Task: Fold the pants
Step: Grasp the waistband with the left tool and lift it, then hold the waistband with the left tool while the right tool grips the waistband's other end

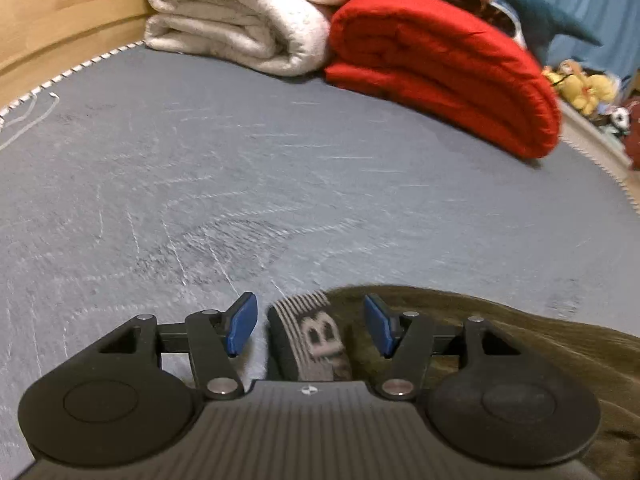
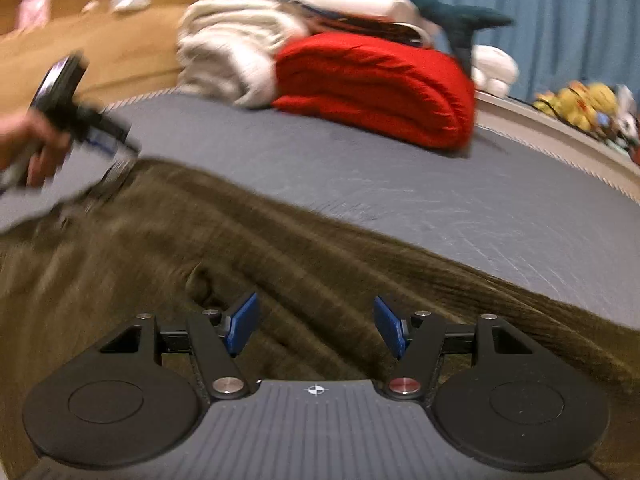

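Observation:
Olive-brown pants lie spread across the grey mattress. In the left wrist view their striped grey waistband, marked with a letter B, stands between the blue pads of my left gripper. The pads stand apart from the band on both sides, so this gripper is open. More of the pants runs off to the right. My right gripper hovers open over the middle of the pants with only cloth below it. The right wrist view also shows a hand holding the left gripper at the waistband corner.
A folded red blanket and a rolled white blanket are stacked at the far end of the mattress. A wooden bed frame borders the left side. Plush toys sit beyond the right edge, before a blue curtain.

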A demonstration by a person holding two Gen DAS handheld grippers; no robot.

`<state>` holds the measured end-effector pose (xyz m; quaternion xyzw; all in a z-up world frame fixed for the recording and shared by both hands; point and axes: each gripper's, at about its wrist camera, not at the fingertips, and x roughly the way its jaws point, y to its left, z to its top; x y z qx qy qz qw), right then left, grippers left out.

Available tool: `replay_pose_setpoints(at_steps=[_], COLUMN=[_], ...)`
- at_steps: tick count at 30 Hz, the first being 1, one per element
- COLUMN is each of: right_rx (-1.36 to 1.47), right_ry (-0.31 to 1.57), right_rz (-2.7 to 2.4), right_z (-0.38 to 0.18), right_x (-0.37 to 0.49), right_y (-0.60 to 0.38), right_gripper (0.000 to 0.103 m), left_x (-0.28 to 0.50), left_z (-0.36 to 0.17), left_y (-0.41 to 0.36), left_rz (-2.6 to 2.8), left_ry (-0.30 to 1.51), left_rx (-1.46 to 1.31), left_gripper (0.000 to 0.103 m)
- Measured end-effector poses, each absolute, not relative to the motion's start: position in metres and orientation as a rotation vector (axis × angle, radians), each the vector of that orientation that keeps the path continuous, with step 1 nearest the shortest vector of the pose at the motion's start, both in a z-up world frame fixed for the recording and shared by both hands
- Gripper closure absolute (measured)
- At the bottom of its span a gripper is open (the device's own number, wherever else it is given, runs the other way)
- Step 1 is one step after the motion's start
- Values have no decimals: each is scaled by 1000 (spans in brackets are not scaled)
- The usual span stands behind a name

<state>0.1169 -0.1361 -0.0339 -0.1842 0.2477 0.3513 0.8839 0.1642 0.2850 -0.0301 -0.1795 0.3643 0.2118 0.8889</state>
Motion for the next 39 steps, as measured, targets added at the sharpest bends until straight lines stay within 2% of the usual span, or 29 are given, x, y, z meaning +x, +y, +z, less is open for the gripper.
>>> replay_pose_setpoints(at_steps=[7, 11, 13, 15, 19, 21, 25, 30, 35, 38, 39], right_rx=[-398, -370, -324, -325, -375, -425, -543, -591, -671, -699, -709], right_ry=[472, 412, 407, 425, 457, 472, 504, 539, 550, 553, 557], right_rz=[793, 801, 812, 828, 913, 947, 1009, 1026, 1033, 1045, 1050], right_z=[-14, 16, 27, 30, 15, 0, -28, -47, -64, -69, -71], right_x=[61, 16, -7, -28, -67, -83, -108, -113, -110, -110, -109], right_y=[-111, -96, -97, -92, -77, -67, -48, -40, -33, -32, -31], right_gripper=[37, 36, 31, 31, 31, 31, 31, 31, 35, 45, 53], left_x=[127, 93, 69, 43, 6, 6, 6, 16, 27, 27, 29], left_z=[-16, -12, -11, -13, -32, -43, -41, -57, -68, -73, -75], left_y=[256, 247, 247, 242, 231, 233, 245, 243, 234, 232, 232], left_rz=[318, 294, 290, 263, 274, 313, 280, 268, 205, 190, 185], left_ry=[796, 895, 945, 988, 1014, 1090, 1045, 1097, 1123, 1124, 1122], left_rx=[-330, -377, -421, -417, -339, -313, -392, -352, -291, -267, -265], left_gripper=[38, 38, 34, 32, 31, 32, 24, 23, 22, 22, 22])
